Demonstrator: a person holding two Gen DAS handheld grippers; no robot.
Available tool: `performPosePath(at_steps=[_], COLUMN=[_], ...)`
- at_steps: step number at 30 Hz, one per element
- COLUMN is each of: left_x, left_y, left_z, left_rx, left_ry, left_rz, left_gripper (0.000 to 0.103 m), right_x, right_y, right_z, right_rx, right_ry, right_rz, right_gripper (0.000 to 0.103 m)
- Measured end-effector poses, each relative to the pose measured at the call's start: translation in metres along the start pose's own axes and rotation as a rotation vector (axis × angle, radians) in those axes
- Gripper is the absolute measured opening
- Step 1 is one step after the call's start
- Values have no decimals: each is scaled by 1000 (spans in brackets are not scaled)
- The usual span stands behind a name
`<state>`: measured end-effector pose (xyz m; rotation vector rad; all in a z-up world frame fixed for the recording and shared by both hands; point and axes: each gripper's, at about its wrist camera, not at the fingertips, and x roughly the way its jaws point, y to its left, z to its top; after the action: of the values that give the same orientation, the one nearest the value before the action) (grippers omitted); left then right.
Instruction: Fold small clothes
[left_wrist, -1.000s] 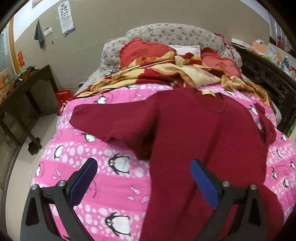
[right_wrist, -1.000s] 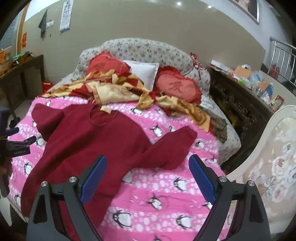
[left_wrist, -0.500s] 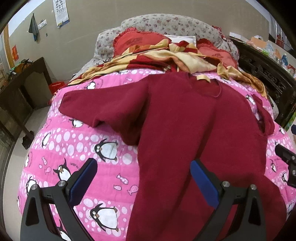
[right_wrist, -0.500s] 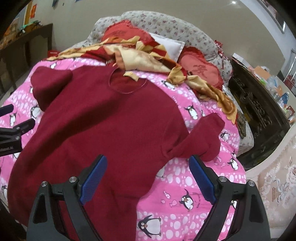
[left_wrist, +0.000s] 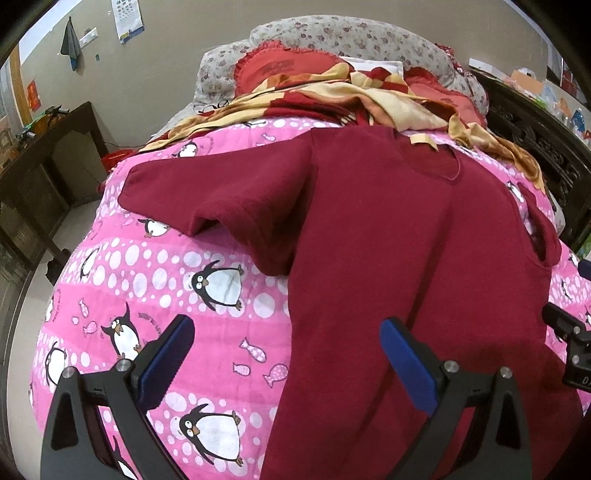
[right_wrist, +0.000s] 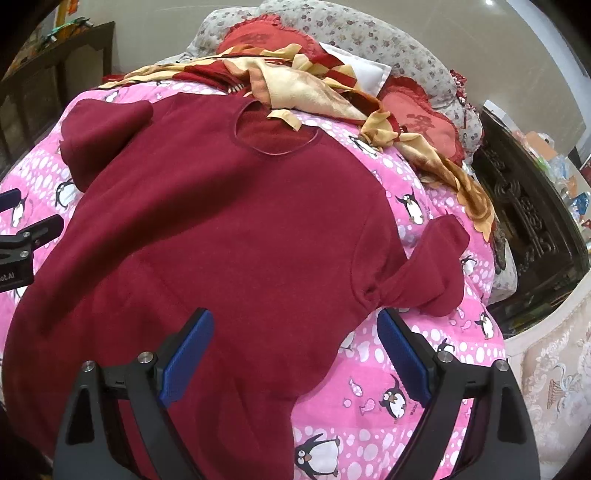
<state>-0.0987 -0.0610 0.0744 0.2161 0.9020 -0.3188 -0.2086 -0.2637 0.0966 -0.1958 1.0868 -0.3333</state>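
Observation:
A dark red short-sleeved shirt (left_wrist: 399, 229) lies spread front-up on a pink penguin quilt (left_wrist: 155, 273), collar toward the pillows. Its left sleeve (left_wrist: 207, 192) lies out flat and its right sleeve (right_wrist: 432, 266) is bunched at the armpit. My left gripper (left_wrist: 288, 354) is open above the shirt's lower left edge, holding nothing. In the right wrist view the same shirt (right_wrist: 229, 229) fills the middle, and my right gripper (right_wrist: 295, 350) hangs open over its lower right edge. Each gripper shows at the edge of the other's view.
A crumpled yellow and red blanket (left_wrist: 351, 99) and red pillows (right_wrist: 421, 122) lie beyond the collar. A dark carved cabinet (right_wrist: 528, 221) stands right of the bed, a dark wooden table (left_wrist: 40, 173) to the left, and a pale upholstered chair (right_wrist: 554, 384) at near right.
Both grippers have moved forward and down toward the shirt, which now looms larger in both views. Both stayed open and the shirt has not moved.

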Motion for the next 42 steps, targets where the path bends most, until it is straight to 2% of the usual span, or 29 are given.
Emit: performPosePath(at_steps=[21, 27, 32, 42], left_x=[13, 18, 20, 25], left_y=[6, 26, 42, 52], left_z=[5, 15, 20, 12], left_rx=[-17, -66, -103, -128], left_ry=[17, 16, 16, 44], left_rz=[2, 25, 58, 77], left_gripper=[102, 102, 102, 102], right_x=[19, 23, 25, 31], right_y=[11, 12, 21, 36], right_z=[6, 17, 28, 35], right_rx=[-9, 25, 17, -8], right_ry=[21, 13, -5, 5], right_rz=[18, 71, 83, 102], right_gripper=[100, 100, 100, 100])
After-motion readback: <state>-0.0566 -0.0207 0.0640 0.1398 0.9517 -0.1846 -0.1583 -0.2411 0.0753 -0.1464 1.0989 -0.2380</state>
